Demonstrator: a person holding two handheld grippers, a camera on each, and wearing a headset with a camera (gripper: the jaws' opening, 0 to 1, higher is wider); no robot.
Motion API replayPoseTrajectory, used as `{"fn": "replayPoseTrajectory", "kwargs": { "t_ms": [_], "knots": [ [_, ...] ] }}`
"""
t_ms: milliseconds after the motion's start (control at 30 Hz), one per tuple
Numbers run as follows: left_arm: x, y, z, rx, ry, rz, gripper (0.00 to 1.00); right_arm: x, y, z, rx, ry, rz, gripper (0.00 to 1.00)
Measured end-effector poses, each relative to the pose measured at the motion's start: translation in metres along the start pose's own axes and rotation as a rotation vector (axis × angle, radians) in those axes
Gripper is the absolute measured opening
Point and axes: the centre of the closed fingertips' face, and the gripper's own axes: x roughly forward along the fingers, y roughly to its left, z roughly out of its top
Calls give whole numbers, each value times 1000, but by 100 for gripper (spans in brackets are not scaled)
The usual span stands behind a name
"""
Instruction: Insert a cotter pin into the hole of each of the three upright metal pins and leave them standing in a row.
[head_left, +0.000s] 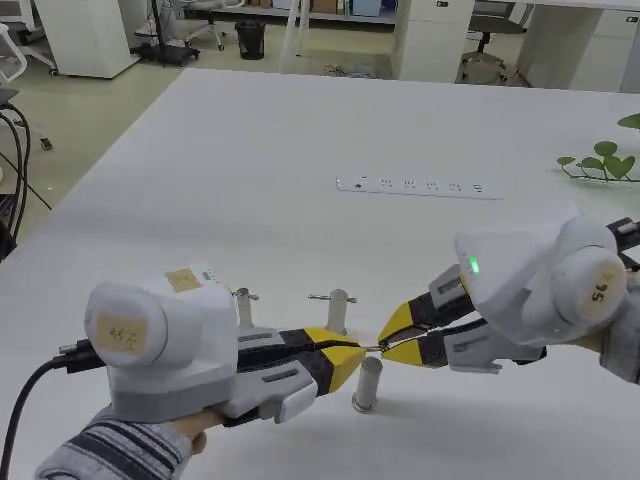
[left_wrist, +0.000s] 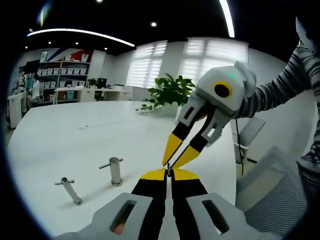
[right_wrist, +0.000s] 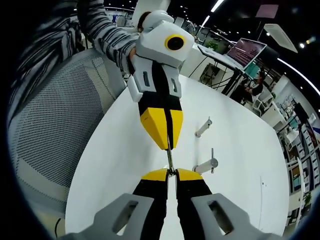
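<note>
Three upright metal pins stand on the white table (head_left: 250, 180). The back left pin (head_left: 243, 306) and the back middle pin (head_left: 338, 310) each carry a cotter pin through the top. The front pin (head_left: 367, 384) stands nearer me, just below the jaw tips. My left gripper (head_left: 352, 358) and right gripper (head_left: 392, 338) meet tip to tip above it, both shut on one thin cotter pin (head_left: 375, 347). That cotter pin (right_wrist: 170, 159) spans the short gap between the left gripper (right_wrist: 167, 145) and the right gripper (right_wrist: 171, 172). Two pinned posts (left_wrist: 116, 171) (left_wrist: 72, 190) lie left of the left gripper (left_wrist: 170, 173).
A white power strip (head_left: 418, 186) lies flat mid-table behind the pins. A green plant (head_left: 603, 163) reaches in at the right edge. A mesh chair (right_wrist: 60, 120) stands by the table's near edge. Office desks and cabinets lie beyond the far edge.
</note>
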Motion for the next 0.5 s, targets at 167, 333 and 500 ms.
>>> {"fn": "replayPoseTrajectory", "kwargs": {
  "t_ms": [167,333,500],
  "knots": [
    [-2,-5,-2,29,13,-31,0,0,7,1,22,-4,40,0],
    [-2,-7,-5,56,32,-37,0,0,11,1,-15,11,56,0],
    [-2,-5,-7,77,39,-15,0,0,12,1,-43,26,53,0]
  ]
}}
